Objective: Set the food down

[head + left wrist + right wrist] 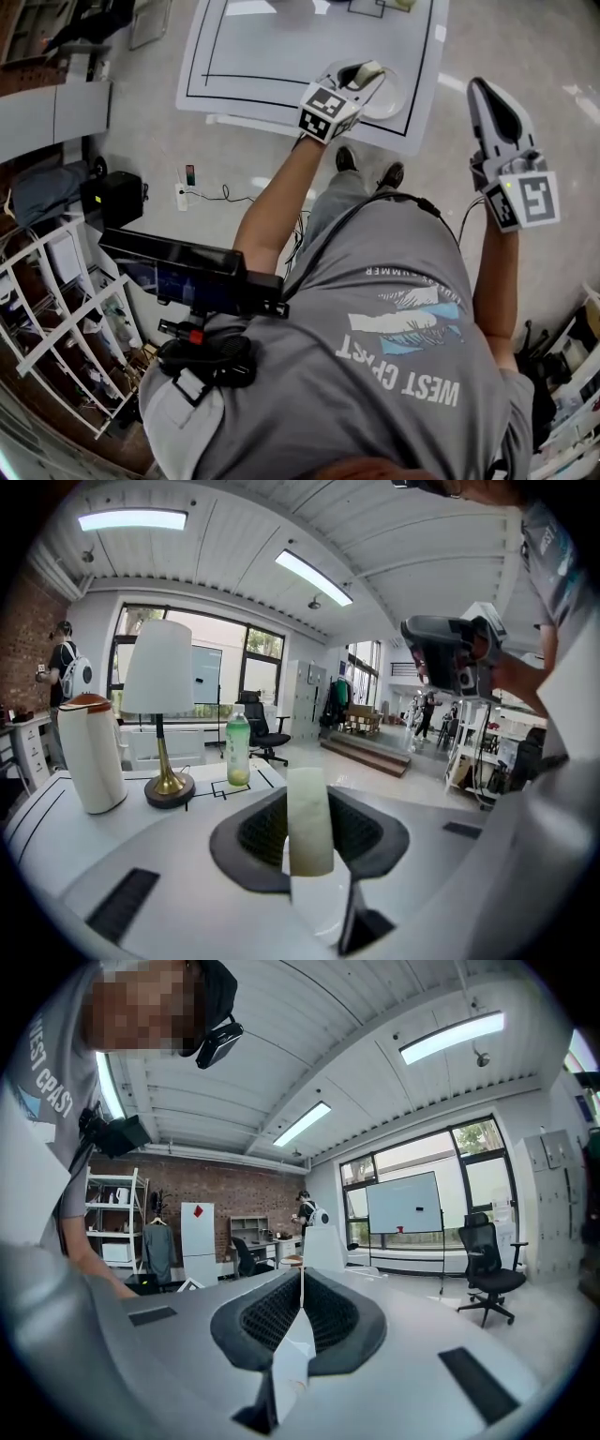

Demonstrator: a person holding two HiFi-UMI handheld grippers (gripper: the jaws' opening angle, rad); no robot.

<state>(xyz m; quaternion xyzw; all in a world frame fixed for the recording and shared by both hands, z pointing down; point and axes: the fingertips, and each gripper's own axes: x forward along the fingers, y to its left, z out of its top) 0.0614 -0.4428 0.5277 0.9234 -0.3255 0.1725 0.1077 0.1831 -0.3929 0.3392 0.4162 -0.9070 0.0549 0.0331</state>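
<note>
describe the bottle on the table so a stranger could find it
On the white table marked with black lines, find the lamp with the white shade and brass base. The bottle stands just to its right in the left gripper view. Unlike the lamp and the white jug on the left, it is slim, see-through and green-labelled.

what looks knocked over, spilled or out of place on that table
Nothing stands out: the lamp, white jug and green bottle all stand upright on the table, nothing spilled. The pale food strip sits straight between the left gripper jaws.
</note>
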